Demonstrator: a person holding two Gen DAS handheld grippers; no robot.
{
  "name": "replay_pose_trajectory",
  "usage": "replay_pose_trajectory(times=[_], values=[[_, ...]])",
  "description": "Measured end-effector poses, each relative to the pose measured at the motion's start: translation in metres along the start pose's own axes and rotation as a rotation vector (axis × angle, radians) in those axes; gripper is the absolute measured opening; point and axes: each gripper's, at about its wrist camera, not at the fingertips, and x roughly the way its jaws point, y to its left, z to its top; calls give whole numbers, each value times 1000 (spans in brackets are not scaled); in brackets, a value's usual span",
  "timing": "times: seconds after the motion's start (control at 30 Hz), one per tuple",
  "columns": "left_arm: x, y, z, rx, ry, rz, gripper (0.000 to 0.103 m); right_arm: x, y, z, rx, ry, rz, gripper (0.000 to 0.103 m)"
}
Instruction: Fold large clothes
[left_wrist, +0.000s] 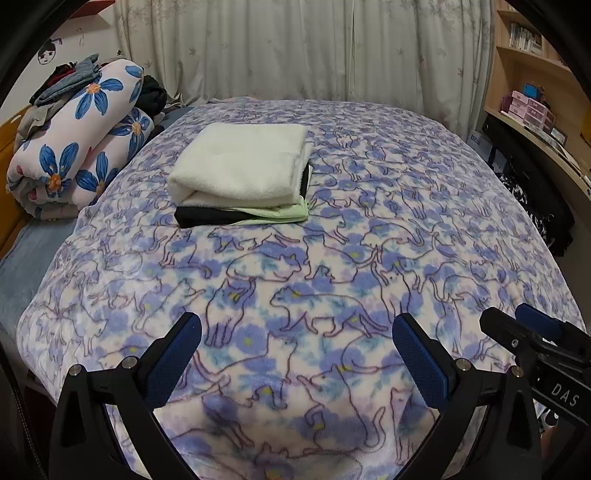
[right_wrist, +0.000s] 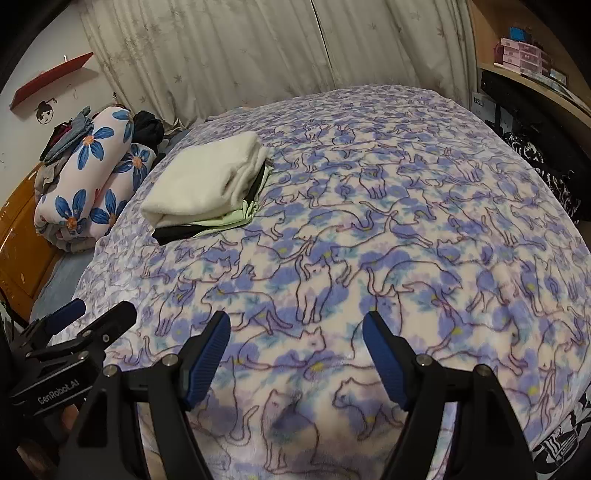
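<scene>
A stack of folded clothes lies on the far left part of the bed: a cream fleece piece (left_wrist: 240, 162) on top, over a light green piece (left_wrist: 280, 215) and a black piece (left_wrist: 199, 218). The stack also shows in the right wrist view (right_wrist: 207, 184). My left gripper (left_wrist: 297, 328) is open and empty above the near edge of the cat-print blanket (left_wrist: 332, 266). My right gripper (right_wrist: 296, 326) is open and empty beside it, also over the blanket (right_wrist: 369, 229). Each gripper shows at the edge of the other's view.
A rolled flower-print quilt (left_wrist: 81, 147) with loose clothes on top lies at the bed's left. Curtains (left_wrist: 295, 48) hang behind the bed. Wooden shelves with boxes (left_wrist: 532, 107) stand at the right. Dark patterned cloth (right_wrist: 546, 173) hangs off the bed's right side.
</scene>
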Motion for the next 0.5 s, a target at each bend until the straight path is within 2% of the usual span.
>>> replay_pose_trajectory(times=[0.5], values=[[-4, -11, -4, 13, 1, -8, 102, -12, 8, 0, -30, -25, 17, 74]])
